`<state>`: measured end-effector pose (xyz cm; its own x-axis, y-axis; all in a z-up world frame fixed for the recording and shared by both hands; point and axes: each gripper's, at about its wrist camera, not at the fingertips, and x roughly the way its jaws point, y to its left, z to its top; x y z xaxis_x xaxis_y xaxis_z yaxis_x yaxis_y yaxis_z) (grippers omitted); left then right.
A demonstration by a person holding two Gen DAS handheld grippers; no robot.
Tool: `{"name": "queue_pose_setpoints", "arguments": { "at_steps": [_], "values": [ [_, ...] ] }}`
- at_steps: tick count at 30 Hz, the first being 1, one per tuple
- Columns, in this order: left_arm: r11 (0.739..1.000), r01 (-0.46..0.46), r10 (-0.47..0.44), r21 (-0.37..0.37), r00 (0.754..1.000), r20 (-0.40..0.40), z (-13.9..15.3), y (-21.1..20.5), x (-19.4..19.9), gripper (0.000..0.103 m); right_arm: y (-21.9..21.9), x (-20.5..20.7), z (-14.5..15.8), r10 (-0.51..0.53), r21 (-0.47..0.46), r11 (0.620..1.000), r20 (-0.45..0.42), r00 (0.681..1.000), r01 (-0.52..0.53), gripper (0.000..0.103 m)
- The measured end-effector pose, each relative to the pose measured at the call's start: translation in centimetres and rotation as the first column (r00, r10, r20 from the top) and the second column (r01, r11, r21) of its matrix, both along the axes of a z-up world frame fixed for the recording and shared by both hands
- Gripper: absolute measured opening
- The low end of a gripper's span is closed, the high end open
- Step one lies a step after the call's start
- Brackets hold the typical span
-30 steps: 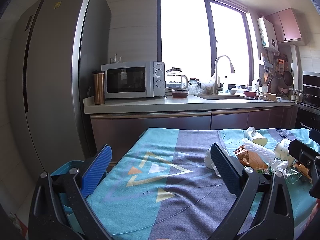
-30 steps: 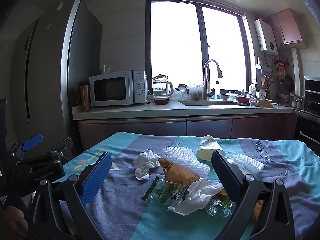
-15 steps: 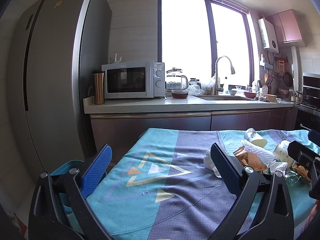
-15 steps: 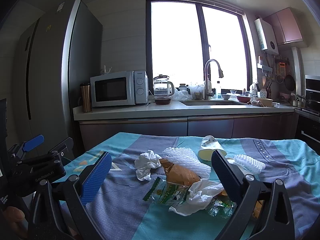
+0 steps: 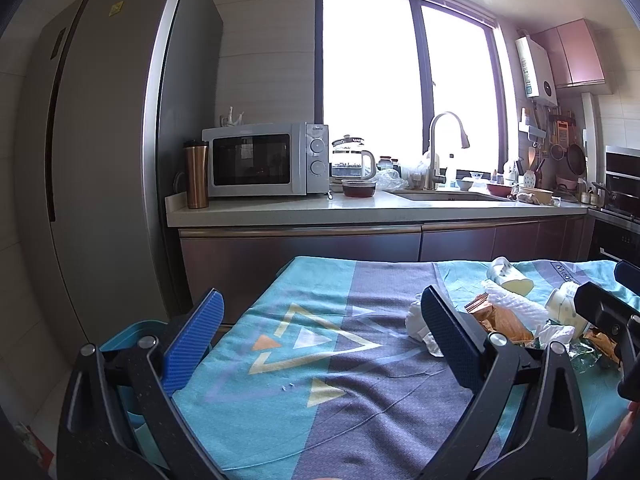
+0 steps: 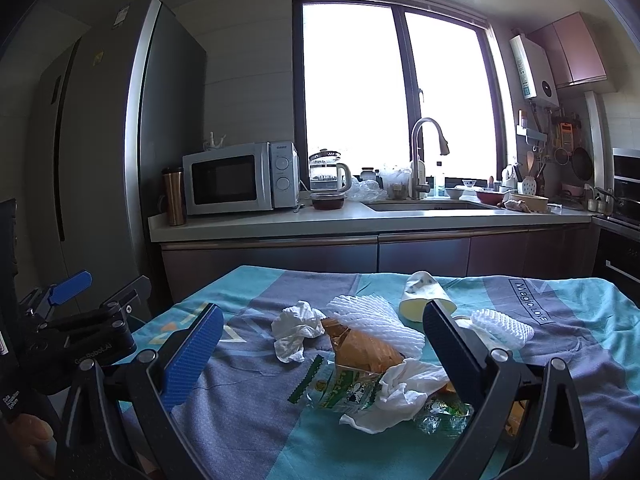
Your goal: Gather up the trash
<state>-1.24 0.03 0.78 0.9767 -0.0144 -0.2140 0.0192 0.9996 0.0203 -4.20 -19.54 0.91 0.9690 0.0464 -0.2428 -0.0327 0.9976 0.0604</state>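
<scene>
My left claw (image 5: 320, 336) is black plastic with ribbed blue pads (image 5: 194, 342) and silver screws; my right claw (image 6: 320, 354) looks identical.

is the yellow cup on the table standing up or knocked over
Knocked over. The yellow cup lies on its side on the tablecloth, open mouth facing the camera.
</scene>
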Motion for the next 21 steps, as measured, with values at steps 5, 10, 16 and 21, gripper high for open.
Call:
{"name": "queue_pose_setpoints", "arguments": {
  "at_steps": [5,10,16,21],
  "values": [
    [1.0,-0.001,0.001,0.002,1.0,-0.001,0.0,-0.09,-0.01,0.097,-0.19,-0.18,-0.19,0.005,0.005,1.0,0.002,1.0,-0.005,0.096],
    [1.0,0.0,0.0,0.001,1.0,-0.001,0.01,-0.15,-0.03,0.097,-0.38,-0.26,-0.26,0.01,0.009,1.0,0.0,1.0,-0.01,0.096],
    [1.0,0.002,-0.002,0.0,1.0,-0.003,-0.03,-0.3,-0.06,0.097,-0.58,-0.42,-0.32,0.014,0.013,1.0,0.001,1.0,-0.014,0.096],
    [1.0,0.008,-0.008,0.0,1.0,-0.012,-0.32,-0.55,0.1,0.097,-0.94,-0.56,-0.39,0.018,0.02,1.0,-0.003,1.0,-0.018,0.096]
  ]
}}
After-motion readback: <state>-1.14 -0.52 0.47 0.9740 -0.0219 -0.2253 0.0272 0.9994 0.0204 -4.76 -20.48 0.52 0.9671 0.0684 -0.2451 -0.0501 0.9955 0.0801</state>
